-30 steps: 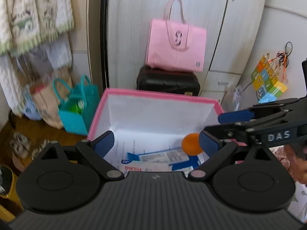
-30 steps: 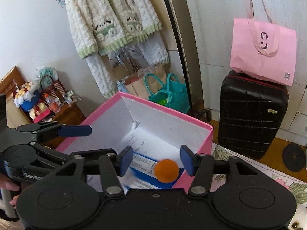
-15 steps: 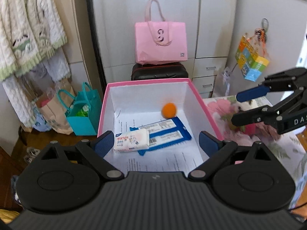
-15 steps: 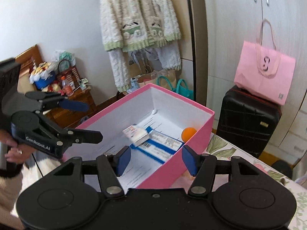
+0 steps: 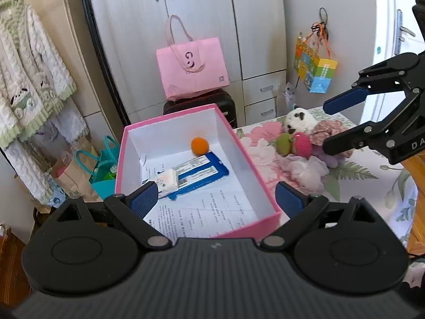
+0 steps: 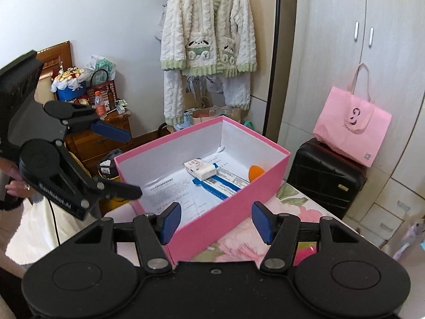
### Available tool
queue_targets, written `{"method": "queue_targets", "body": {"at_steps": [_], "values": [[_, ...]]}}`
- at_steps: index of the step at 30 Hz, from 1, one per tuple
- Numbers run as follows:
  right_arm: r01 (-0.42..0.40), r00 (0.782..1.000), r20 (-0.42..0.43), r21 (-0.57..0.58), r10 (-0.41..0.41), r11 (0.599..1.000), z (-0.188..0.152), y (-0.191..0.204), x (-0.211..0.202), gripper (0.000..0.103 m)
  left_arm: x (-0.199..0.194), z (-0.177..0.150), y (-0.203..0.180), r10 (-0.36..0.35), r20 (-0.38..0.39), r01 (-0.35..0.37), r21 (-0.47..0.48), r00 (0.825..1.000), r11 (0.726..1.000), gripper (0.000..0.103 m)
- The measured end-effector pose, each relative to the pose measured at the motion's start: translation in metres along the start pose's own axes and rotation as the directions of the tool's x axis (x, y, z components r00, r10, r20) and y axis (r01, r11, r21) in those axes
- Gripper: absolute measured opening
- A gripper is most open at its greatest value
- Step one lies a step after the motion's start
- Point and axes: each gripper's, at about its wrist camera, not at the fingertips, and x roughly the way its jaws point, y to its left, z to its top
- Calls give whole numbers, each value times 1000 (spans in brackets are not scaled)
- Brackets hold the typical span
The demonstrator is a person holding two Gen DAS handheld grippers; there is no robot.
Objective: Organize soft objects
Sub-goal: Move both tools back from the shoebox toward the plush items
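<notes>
A pink box (image 5: 255,170) with a white inside stands on the floral table. In it lie an orange ball (image 5: 200,145), a blue packet (image 5: 202,172), a white tissue pack (image 5: 167,182) and printed paper. To its right lies a pile of soft toys: a white plush (image 5: 298,122), a green and pink one (image 5: 293,143) and a white fluffy one (image 5: 308,171). My left gripper (image 5: 215,202) is open and empty above the box's near end. My right gripper (image 6: 216,222) is open and empty beside the box (image 6: 231,199); in the left wrist view it (image 5: 340,125) hovers over the toys.
A pink tote bag (image 5: 191,71) sits on a black suitcase (image 5: 225,105) against the wardrobe behind the box. Teal and paper bags (image 5: 103,162) stand on the floor at the left. A fluffy cardigan (image 6: 209,37) hangs on the wall. A wooden cabinet (image 6: 101,133) stands further left.
Both grippers have pulled back and up from the box. The orange ball, let go by the right gripper, now rests at the box's far end. The right gripper has swung over the toys.
</notes>
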Motion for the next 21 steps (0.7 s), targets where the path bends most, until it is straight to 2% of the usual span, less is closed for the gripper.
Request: {"method": "queue_targets", "body": {"at_steps": [10, 21], "values": [[92, 996, -5, 25, -92, 995, -50, -11, -45, 64, -18, -2, -35, -53, 24, 51, 71, 998, 996, 96], [156, 988, -47, 168, -150, 973, -110, -36, -61, 64, -8, -1, -83, -201, 14, 198, 136, 979, 971, 96]]}}
